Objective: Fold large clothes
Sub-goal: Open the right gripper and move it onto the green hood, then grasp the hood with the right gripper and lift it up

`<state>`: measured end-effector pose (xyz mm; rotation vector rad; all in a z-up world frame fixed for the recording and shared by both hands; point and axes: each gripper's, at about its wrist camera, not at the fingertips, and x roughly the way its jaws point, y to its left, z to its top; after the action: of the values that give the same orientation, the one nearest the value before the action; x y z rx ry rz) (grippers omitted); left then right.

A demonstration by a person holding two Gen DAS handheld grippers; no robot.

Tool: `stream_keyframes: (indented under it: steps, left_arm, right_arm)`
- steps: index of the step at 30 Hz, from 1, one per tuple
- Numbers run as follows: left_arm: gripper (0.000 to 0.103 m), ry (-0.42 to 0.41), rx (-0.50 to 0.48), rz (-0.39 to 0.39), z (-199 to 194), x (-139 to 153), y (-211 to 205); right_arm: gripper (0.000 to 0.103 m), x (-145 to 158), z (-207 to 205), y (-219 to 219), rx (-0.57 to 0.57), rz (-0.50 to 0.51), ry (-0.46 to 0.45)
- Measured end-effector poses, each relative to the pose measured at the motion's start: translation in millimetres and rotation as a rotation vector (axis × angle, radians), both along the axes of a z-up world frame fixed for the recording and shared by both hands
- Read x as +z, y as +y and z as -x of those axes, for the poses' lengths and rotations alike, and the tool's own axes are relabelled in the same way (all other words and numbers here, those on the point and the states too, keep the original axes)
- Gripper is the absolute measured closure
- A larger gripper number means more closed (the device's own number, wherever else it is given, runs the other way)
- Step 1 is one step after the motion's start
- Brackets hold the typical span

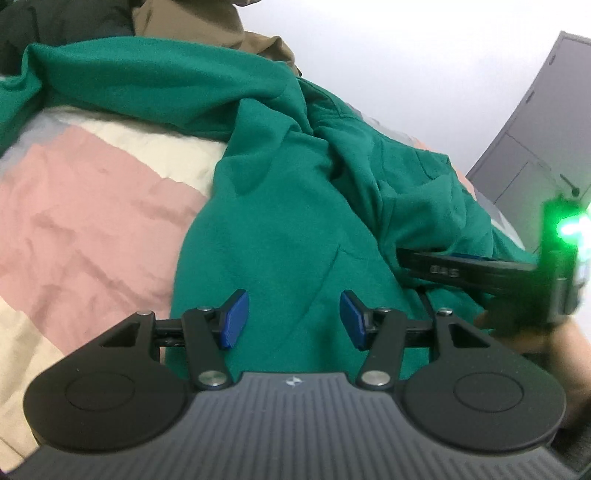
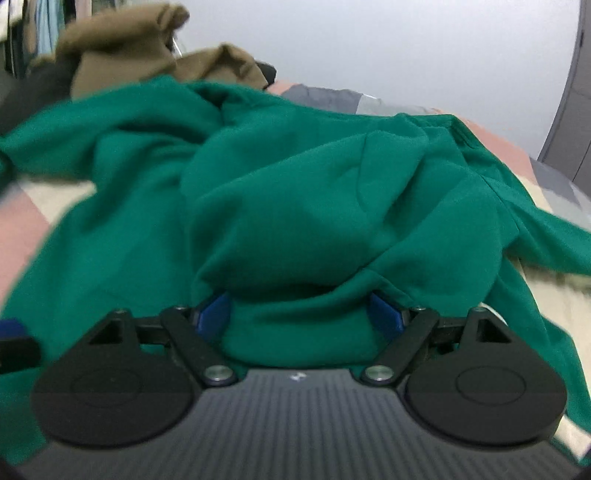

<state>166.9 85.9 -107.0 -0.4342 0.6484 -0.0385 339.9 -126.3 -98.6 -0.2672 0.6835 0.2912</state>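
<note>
A large green garment (image 1: 288, 221) lies crumpled on a bed with a pink, cream and grey cover (image 1: 92, 221). My left gripper (image 1: 294, 319) hovers just above its near edge, blue pads apart and nothing between them. To the right in the left wrist view, my right gripper's black finger (image 1: 461, 269) rests against the green cloth under a green light, with a hand behind it. In the right wrist view, my right gripper (image 2: 301, 312) stands wide open. A thick fold of the green garment (image 2: 314, 206) bulges between its fingers and hides the pad tips.
A brown garment (image 2: 122, 48) and a dark one (image 1: 55, 26) are heaped at the far side of the bed. A grey cabinet (image 1: 535, 129) stands at the right against a white wall. The bed cover (image 2: 22, 221) lies bare to the left of the green cloth.
</note>
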Motion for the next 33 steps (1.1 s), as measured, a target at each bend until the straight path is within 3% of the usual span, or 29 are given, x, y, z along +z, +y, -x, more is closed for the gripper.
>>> stream_keyframes:
  steps: [2, 4, 6, 8, 9, 11, 15, 17, 21, 24, 30, 33]
  left_arm:
    - [0.042, -0.005, 0.004, 0.021, 1, 0, 4]
    - [0.042, -0.011, 0.008, 0.020, 0, 1, 7]
    - [0.042, -0.030, 0.012, 0.008, 0, 3, 10]
    - [0.042, -0.039, 0.020, -0.009, -3, 4, 14]
    - [0.042, -0.037, 0.023, -0.012, -6, 4, 18]
    - [0.043, -0.047, 0.026, 0.002, -10, 8, 29]
    - [0.043, -0.103, 0.050, -0.015, -22, 12, 51]
    - [0.043, -0.103, 0.085, -0.035, -29, 8, 62]
    - [0.043, -0.100, 0.136, 0.045, -41, -12, 82]
    - [0.043, -0.113, 0.154, 0.025, -48, -20, 82]
    - [0.039, -0.177, 0.164, 0.028, -54, -32, 87]
    - [0.039, -0.220, 0.169, 0.048, -49, -32, 87]
  right_arm:
    - [0.020, -5, -11, 3, -0.015, -0.007, -0.004]
    - [0.028, -4, -22, 3, -0.035, -0.041, 0.005]
    - [0.060, -1, -34, 6, -0.047, -0.056, 0.012]
    - [0.076, 2, -54, 14, -0.072, -0.035, 0.036]
    - [0.080, 7, -65, 15, -0.074, -0.028, 0.047]
    - [0.083, 22, -88, 18, -0.074, -0.019, 0.043]
    - [0.084, 75, -152, 25, -0.061, -0.015, -0.062]
    - [0.084, 101, -192, 34, -0.046, -0.005, -0.130]
    - [0.085, 140, -271, 59, -0.070, 0.017, -0.205]
    - [0.085, 163, -320, 82, -0.081, 0.037, -0.290]
    - [0.084, 183, -390, 107, -0.171, -0.020, -0.476]
    - [0.084, 171, -416, 107, -0.221, -0.040, -0.455]
